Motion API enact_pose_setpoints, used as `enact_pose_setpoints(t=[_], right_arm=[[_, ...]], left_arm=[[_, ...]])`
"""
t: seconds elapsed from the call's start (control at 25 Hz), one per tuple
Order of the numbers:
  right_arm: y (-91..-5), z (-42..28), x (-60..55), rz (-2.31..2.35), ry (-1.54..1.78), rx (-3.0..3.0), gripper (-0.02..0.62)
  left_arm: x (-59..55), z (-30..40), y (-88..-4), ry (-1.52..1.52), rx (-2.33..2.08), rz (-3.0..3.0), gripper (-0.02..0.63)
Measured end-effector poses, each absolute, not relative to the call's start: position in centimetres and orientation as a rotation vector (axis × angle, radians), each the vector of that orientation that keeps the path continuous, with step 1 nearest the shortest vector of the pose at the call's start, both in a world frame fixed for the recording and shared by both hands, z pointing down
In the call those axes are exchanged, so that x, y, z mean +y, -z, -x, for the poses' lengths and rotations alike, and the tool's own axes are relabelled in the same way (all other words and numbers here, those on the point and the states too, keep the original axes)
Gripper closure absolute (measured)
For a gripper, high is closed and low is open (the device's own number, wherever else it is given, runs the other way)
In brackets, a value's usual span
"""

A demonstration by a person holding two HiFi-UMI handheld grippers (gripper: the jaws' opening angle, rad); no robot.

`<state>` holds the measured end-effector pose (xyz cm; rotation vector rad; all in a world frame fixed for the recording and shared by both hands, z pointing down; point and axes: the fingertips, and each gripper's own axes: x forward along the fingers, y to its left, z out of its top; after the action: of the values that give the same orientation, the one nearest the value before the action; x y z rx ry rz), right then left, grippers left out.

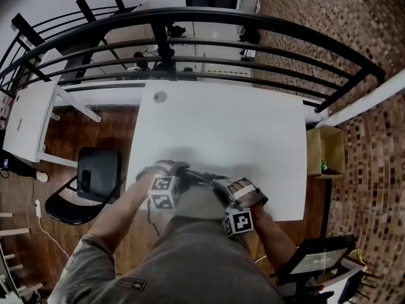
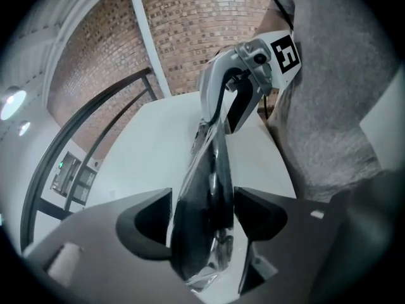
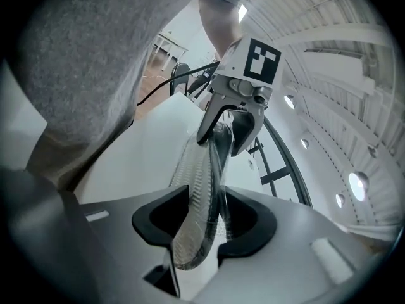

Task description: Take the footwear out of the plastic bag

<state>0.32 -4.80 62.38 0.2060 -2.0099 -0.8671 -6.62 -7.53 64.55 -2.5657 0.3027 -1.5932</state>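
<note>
- I see the left gripper (image 2: pixel 202 215) clamped on the dark flat slipper (image 2: pixel 212 166) inside its clear plastic bag (image 2: pixel 199 278).
- The right gripper (image 3: pixel 205 217) pinches the opposite end, above the white table (image 1: pixel 240 125).

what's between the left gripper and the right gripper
The bagged footwear, held on edge, spans from the left gripper to the right gripper, and both are shut on it. Each gripper view shows this.

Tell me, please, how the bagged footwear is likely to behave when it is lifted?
The footwear is probably fairly stiff: it spans from the left gripper to the right gripper without obvious droop. The plastic bag looks thin, glossy and wrinkled, so it may slide over the footwear.
</note>
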Motion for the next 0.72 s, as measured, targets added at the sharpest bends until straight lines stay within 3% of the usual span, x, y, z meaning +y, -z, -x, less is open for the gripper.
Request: enact_pose_setpoints(t=[0.2, 0.44, 0.48, 0.64, 0.72], right_arm=[[-61.8, -0.6, -5.1, -0.253, 0.792, -2.08, 0.431], [-57.5, -3.2, -6.3, -0.451, 0.472, -2.35, 0.362], [-56.6, -4.2, -6.6, -0.495, 0.419, -2.392, 0.37], [-55.1, -8.8, -7.3, -0.613, 0.207, -2.463, 0.519], [-56.0, -10.3, -6.8, -0.571, 0.16, -2.428, 0.552]], left_arm=[[-7.2, 6.5, -64.3, 1.592, 0.299, 2.536, 0.369], [-6.9, 6.5, -63.7, 1.535, 0.354, 2.566, 0.414], [-6.9, 6.4, -63.5, 1.517, 0.362, 2.565, 0.424], [-7.2, 6.9, -63.1, 1.478, 0.399, 2.55, 0.448], [-7.2, 7.2, -62.5, 1.451, 0.41, 2.556, 0.448]])
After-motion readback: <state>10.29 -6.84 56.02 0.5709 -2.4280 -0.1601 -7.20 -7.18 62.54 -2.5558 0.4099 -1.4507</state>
